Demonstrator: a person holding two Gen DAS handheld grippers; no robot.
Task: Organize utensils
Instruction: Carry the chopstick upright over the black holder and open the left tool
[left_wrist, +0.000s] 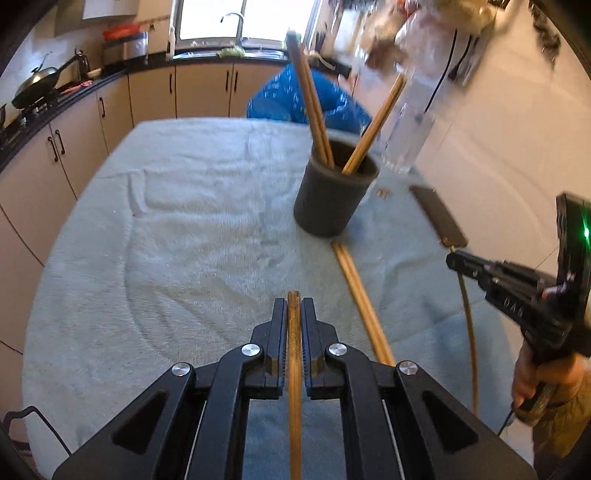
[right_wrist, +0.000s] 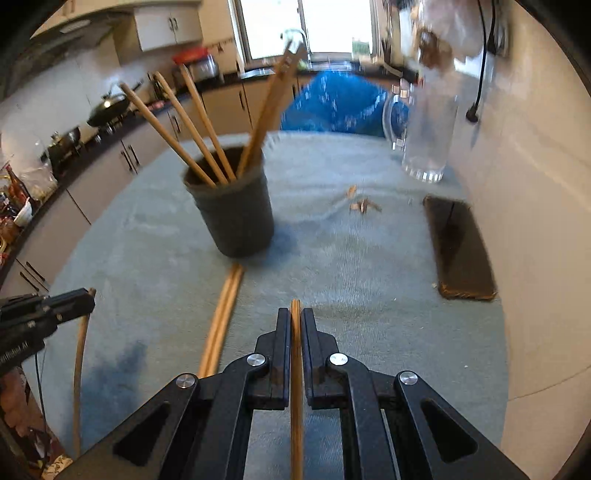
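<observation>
1. Two grippers each pinch one wooden chopstick between their black fingers.
2. From its own camera, the left gripper (left_wrist: 294, 306) is squeezed tight on a brown chopstick (left_wrist: 294, 369), which runs straight back toward 6 o'clock.
3. From its own camera, the right gripper (right_wrist: 295, 314) is squeezed tight on a lighter chopstick (right_wrist: 296, 387) the same way.
4. A dark round cup (right_wrist: 232, 218) stands upright on the pale blue towel (right_wrist: 351, 258), at 11 o'clock from the right gripper and at 1 o'clock from the left one.
5. Several chopsticks (right_wrist: 195, 122) lean inside the cup, with their tops pointing up and out.
6. Two more chopsticks (right_wrist: 221, 321) lie side by side flat on the towel, with their far ends just beside the cup's bottom.
7. A dark flat mat (right_wrist: 460, 247) lies at 2 o'clock from the right gripper, near the wall.
8. A clear glass (right_wrist: 428, 140) stands behind the mat, at 1 o'clock.
9. Small brown bits (right_wrist: 364, 205) lie on the towel between the cup and the mat.
</observation>
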